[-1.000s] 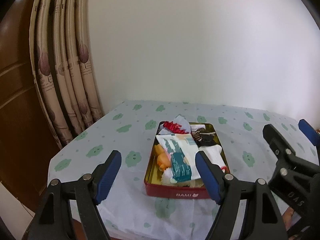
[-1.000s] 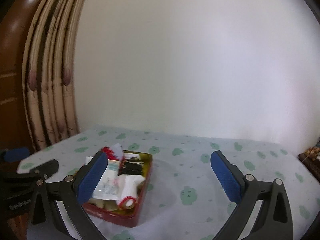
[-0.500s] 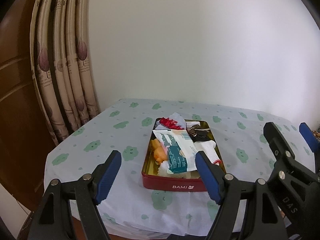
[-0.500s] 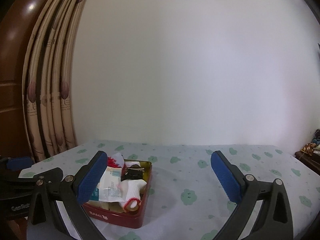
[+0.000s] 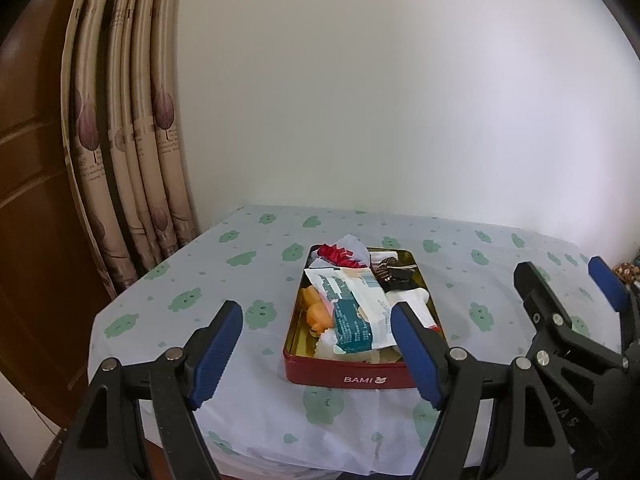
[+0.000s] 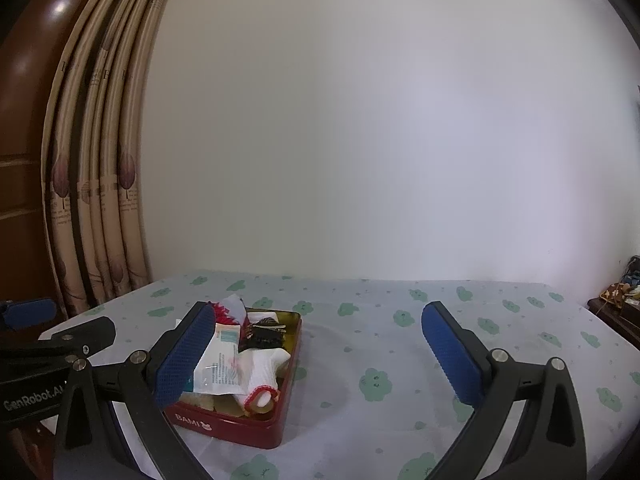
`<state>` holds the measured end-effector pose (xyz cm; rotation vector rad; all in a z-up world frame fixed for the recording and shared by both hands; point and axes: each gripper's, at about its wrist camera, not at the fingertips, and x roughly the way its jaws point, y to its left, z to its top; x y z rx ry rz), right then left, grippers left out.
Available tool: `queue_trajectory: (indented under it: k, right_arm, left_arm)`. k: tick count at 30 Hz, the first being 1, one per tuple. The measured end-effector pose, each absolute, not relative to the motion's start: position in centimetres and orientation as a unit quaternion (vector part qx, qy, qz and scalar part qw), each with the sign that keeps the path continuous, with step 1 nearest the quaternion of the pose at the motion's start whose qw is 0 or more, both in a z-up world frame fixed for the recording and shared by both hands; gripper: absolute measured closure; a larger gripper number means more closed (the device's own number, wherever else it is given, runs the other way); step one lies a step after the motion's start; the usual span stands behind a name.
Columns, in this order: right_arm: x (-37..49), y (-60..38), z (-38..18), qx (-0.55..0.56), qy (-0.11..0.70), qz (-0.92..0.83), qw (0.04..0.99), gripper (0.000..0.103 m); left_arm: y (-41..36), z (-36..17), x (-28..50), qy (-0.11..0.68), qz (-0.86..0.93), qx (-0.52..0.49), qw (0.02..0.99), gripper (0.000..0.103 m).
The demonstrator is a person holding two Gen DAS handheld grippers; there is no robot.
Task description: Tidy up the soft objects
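Note:
A red tin marked BAMI sits on the table near its front edge; it also shows in the right wrist view. In it lie a teal and white wipes packet, a white sock with a red cuff, an orange soft toy, a red frilly piece and a dark hair clip. My left gripper is open and empty, in front of the tin. My right gripper is open and empty, to the tin's right.
The table wears a white cloth with green cloud prints. A beige patterned curtain and brown wooden panels stand at the left. A white wall is behind. Dark furniture with small items is at the far right.
Both grippers have drawn back and risen, so the tin looks smaller and farther and more of the table's front edge shows. Both stay open and empty.

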<state>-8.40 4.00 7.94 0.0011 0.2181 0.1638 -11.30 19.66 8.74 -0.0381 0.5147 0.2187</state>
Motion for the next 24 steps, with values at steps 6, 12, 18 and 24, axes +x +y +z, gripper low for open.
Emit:
queue_trajectory:
  k: [6,12,18,24]
  right_arm:
    - [-8.5,4.2,7.9,-0.009,0.109,0.091,0.990,0.000]
    - [-8.4,3.9,7.9,-0.002,0.115,0.088,0.989,0.000]
    - [-8.2,3.9,7.8,-0.001,0.122,0.088,0.989,0.000]
    - [-8.4,4.2,7.7,-0.007,0.120,0.090,0.989,0.000]
  left_arm:
    - [20.4,9.0,-11.6,0.246,0.116,-0.036,0.962,0.022]
    - [20.7,8.9,-11.4,0.255,0.120,-0.042,0.959,0.022]
    - [20.9,8.6,-11.1,0.263,0.126,-0.046,0.955,0.022]
    - [20.7,8.4,-10.9,0.268,0.126,-0.039,0.954,0.022]
